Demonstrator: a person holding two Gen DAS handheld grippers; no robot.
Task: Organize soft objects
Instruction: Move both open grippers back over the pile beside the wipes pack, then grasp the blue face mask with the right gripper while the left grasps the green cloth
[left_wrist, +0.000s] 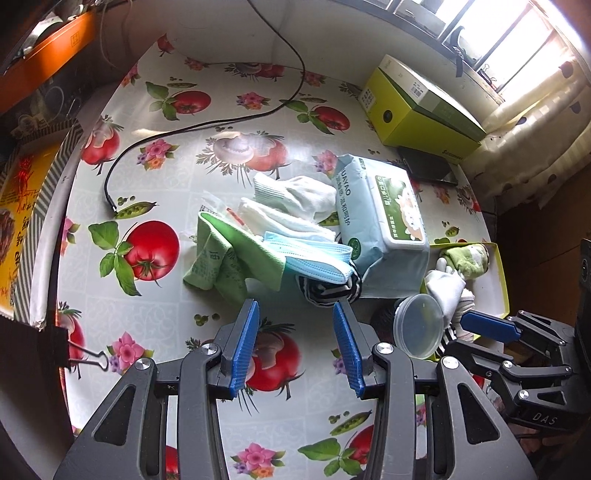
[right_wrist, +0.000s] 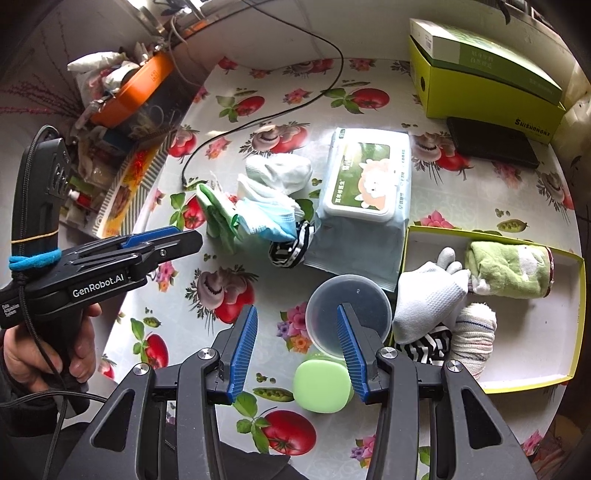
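A pile of soft things lies mid-table: a green cloth (left_wrist: 229, 254), a blue face mask (left_wrist: 314, 258), white socks (left_wrist: 295, 195) and a striped sock (left_wrist: 328, 291), beside a pack of wet wipes (left_wrist: 384, 221). My left gripper (left_wrist: 295, 304) hovers just short of the pile, open, nothing between its fingers. At the right, a shallow yellow-green box (right_wrist: 517, 384) holds a green towel (right_wrist: 509, 269), a white glove (right_wrist: 428, 299), a rolled sock (right_wrist: 472, 332) and another striped sock (right_wrist: 424, 347). My right gripper (right_wrist: 297, 308) stands open over the table, left of that box, holding nothing.
A clear plastic lid (right_wrist: 347, 317) and a green rounded case (right_wrist: 321, 384) lie under the right fingers. A tall green carton (left_wrist: 417, 107) and a black flat device (left_wrist: 428, 166) stand at the back right. A black cable (left_wrist: 207, 125) crosses the tablecloth. A binder clip (left_wrist: 88, 360) grips the left edge.
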